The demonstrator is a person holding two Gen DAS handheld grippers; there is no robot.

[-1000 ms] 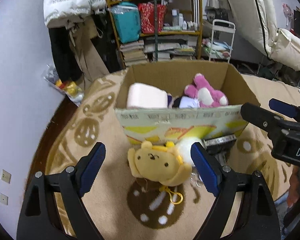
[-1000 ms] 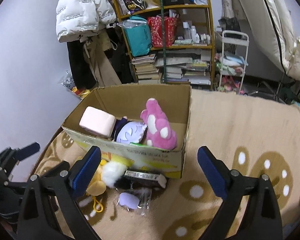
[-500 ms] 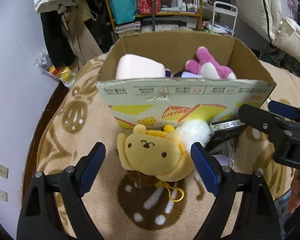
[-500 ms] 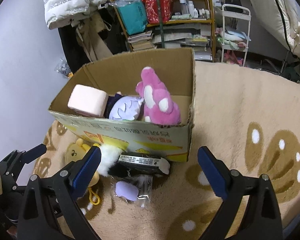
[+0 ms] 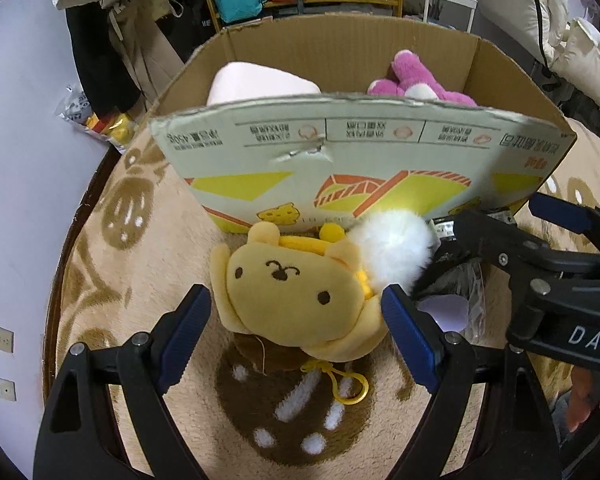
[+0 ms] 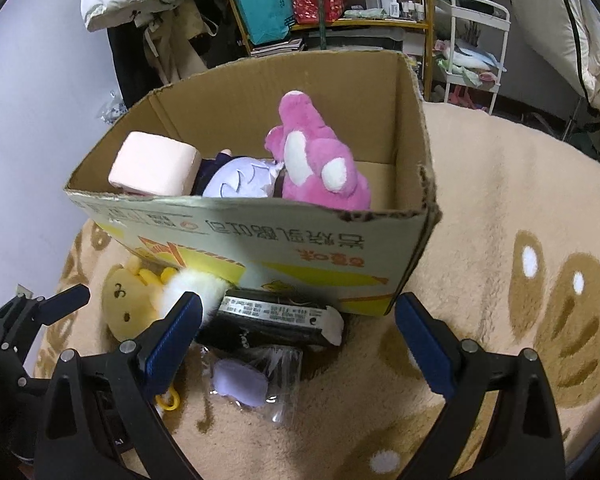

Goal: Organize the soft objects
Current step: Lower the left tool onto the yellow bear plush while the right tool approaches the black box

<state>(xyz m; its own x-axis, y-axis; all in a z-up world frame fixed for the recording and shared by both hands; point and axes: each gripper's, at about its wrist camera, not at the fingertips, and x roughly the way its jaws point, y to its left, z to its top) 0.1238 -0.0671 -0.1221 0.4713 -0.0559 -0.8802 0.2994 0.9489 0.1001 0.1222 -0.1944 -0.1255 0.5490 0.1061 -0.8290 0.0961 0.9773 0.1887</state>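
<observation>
- The yellow plush bear-face pouch (image 5: pixel 296 296) lay on the beige patterned rug (image 5: pixel 140 264), touching the front wall of the printed cardboard box (image 5: pixel 360 152).
- The left gripper (image 5: pixel 296 336) stood wide apart astride it, gripping nothing.
- Closing there might have pinched the white fluffy pompom (image 5: pixel 392 248) too, or snagged the yellow clasp (image 5: pixel 348 384).
- The right gripper (image 6: pixel 296 340), also apart, hovered near enough to collide.

A cardboard box (image 6: pixel 260 248) sits on the rug (image 6: pixel 500 220). Inside it lie a cushion (image 6: pixel 154 168), a doll (image 6: pixel 240 182) and a plush toy (image 6: pixel 316 160). Before the box lie a bear plush (image 5: pixel 296 292), a pompom (image 5: pixel 392 248), a packet (image 6: pixel 276 320) and a pouch (image 6: pixel 240 384).
</observation>
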